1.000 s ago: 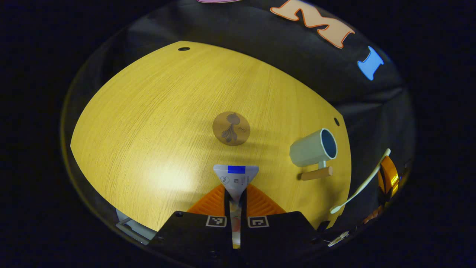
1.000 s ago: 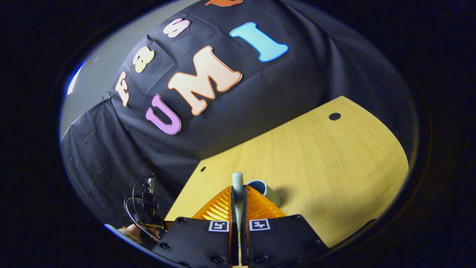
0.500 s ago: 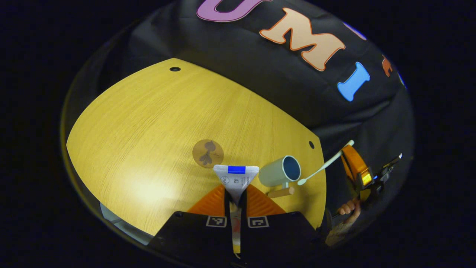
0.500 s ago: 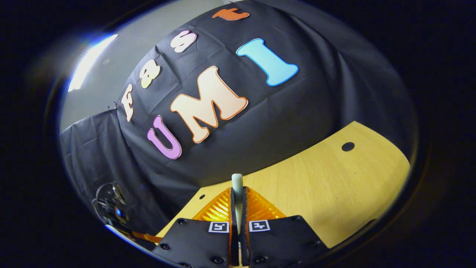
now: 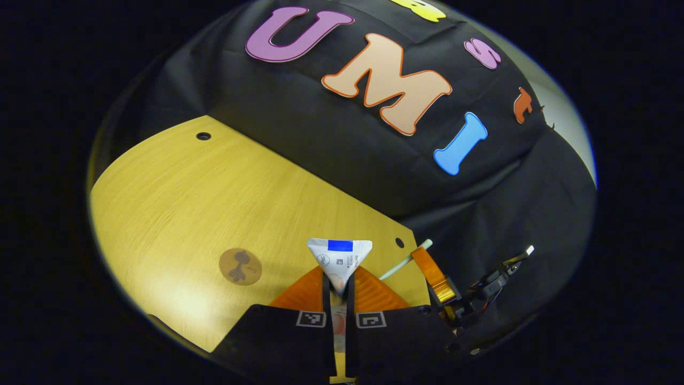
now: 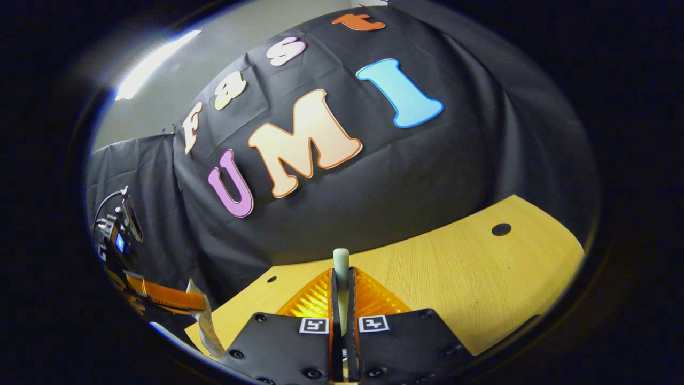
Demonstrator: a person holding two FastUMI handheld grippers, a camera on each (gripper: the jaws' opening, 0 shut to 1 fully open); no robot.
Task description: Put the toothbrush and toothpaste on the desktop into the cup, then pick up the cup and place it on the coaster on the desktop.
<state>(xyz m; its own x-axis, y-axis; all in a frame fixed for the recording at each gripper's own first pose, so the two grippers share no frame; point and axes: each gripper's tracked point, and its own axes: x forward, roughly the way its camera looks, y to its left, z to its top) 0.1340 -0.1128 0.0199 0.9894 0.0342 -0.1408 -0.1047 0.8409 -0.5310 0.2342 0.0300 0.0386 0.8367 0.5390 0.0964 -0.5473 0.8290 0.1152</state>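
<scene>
The left gripper (image 5: 339, 280) clamps a white crimped toothpaste tube (image 5: 340, 258); the right gripper (image 6: 341, 289) pinches a pale slim toothbrush (image 6: 341, 260). The round brown coaster (image 5: 240, 266) lies at nine o'clock. Both items point up, so tipping them cupward risks slipping.

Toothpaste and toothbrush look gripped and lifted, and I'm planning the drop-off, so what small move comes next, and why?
Probably tilt both tongs back down toward the desk to find the cup. The left tongs are shut on the toothpaste, the right tongs on the toothbrush, and both views look mostly at the wall, with the coaster low on the desk.
</scene>
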